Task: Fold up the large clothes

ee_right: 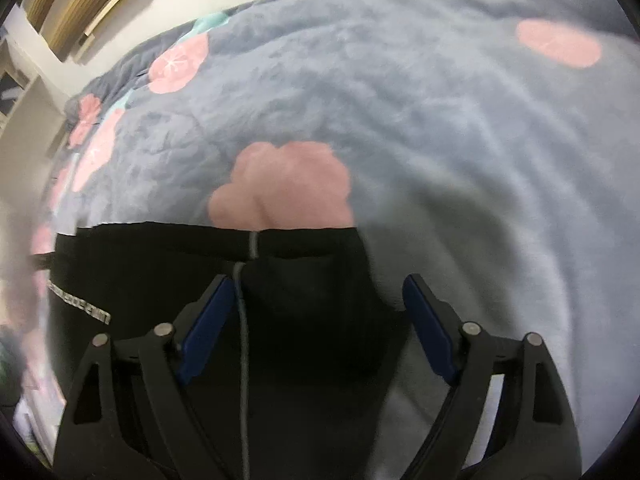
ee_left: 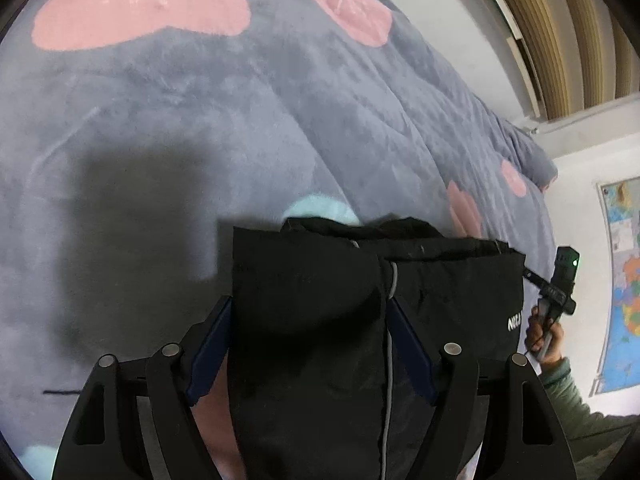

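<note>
A black garment (ee_left: 320,320) with a grey zip line and white lettering lies on a grey-blue fleece blanket (ee_left: 200,120) with pink flower shapes. My left gripper (ee_left: 310,304) has its jaws wide apart, and the garment's left part lies between them. My right gripper (ee_right: 318,288) is also wide open over the garment's right part (ee_right: 300,300). The right gripper also shows at the garment's far edge in the left wrist view (ee_left: 560,284), held by a hand.
The blanket (ee_right: 440,120) covers a bed. A white wall and wooden slats (ee_left: 560,20) lie beyond it. A wall map (ee_left: 624,280) hangs at the right. A person's green sleeve (ee_left: 580,400) is at the lower right.
</note>
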The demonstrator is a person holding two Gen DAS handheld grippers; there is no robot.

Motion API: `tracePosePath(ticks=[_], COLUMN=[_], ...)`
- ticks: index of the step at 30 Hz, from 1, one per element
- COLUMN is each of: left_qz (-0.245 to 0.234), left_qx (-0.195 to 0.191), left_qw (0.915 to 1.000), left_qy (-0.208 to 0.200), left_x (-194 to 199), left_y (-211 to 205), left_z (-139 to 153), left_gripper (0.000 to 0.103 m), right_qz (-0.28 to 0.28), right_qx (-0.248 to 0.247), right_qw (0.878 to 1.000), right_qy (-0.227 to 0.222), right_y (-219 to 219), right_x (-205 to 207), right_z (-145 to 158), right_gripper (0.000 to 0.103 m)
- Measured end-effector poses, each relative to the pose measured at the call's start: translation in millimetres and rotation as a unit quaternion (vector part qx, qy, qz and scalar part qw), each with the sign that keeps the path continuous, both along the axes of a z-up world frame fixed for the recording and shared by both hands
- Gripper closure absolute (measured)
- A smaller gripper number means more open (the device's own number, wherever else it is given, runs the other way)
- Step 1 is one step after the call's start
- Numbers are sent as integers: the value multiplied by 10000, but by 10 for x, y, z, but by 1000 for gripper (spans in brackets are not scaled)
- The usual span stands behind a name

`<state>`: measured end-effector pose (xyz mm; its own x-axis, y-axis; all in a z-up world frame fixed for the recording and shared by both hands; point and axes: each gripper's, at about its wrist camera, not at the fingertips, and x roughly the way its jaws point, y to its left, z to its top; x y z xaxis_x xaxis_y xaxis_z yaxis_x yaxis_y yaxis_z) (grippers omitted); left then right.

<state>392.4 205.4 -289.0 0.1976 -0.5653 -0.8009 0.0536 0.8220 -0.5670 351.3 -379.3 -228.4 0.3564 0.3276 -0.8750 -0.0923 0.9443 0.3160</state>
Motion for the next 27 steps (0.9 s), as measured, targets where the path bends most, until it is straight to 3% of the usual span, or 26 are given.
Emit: tracePosePath(ticks=[1, 4, 7, 9, 10, 13, 16, 18, 21, 24, 27], left_qz=[-62, -68, 47, 132, 162, 175, 179, 244, 403, 597, 569], left_qx=[62, 174, 296, 103, -8, -50, 495, 728, 726, 550, 623], left_qw=[10000, 9988, 9952, 9914, 9902, 9873, 9910, 9945, 9961, 9964, 9961], left_qy=[-18, -459, -933, -1299, -1389, -1577, -1235, -712, -295, -233, -239], left_x=[-6, -128, -245, -241, -212, 4, 293, 439, 488, 491, 499], left_y=[-36, -107, -120, -88, -78, -176, -366, -433, -427, -372, -396], left_z=[-1, 165, 521, 833, 923, 1057, 745, 317, -147, -281, -270], left_gripper=[74, 89, 90, 90, 90, 90, 89, 89, 85, 80, 77], right_qz=[41, 102, -325, -595, -654, -771, -1045, -1112, -983, -817, -786], right_qx=[-75, -569, -770, -714, -674, -1252, -1443, -1549, -1823, -2252, -2293], right_qw=[10000, 9981, 9944, 9915, 9908, 9831, 9820, 9812, 9781, 9704, 9695], right_qy=[39, -198, -643, -911, -979, -1089, -632, -291, 216, 298, 366], right_y=[41, 150, 16, -143, -185, -177, -183, -180, -57, 70, 66], right_x=[-9, -143, -306, -339, -331, -177, 85, 219, 348, 419, 478], right_z=[-5, 95, 485, 746, 803, 826, 394, 58, -491, -702, -707], right_gripper=[100, 99, 99, 99, 99, 99, 99, 98, 97, 97, 95])
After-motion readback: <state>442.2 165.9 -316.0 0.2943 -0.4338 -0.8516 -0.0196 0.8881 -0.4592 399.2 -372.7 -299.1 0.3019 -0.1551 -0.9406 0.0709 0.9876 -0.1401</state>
